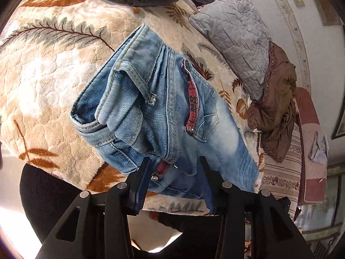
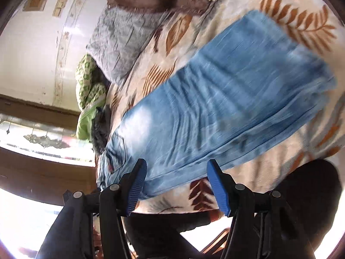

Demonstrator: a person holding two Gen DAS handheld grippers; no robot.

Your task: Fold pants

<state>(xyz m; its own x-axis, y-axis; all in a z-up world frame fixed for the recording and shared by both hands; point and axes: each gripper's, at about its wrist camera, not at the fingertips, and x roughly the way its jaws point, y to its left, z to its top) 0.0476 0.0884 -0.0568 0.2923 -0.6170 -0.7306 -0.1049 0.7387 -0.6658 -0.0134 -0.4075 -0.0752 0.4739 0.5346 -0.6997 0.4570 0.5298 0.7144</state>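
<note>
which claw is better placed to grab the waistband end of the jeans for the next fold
Left. The left claw is open right at the jeans' waistband and pocket end. The right claw, also open, sits over the leg section, farther from the waist.

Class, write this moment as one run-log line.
task: fold pants | jeans flat on bed blanket | left hand-held gripper: open | right hand-held gripper: open, blurred

Faded light-blue jeans (image 1: pixel 163 108) with red plaid pocket trim (image 1: pixel 193 99) lie on a cream blanket (image 1: pixel 54 71) printed with rust and grey-green leaves; the pillow (image 1: pixel 235 34) is grey.
</note>
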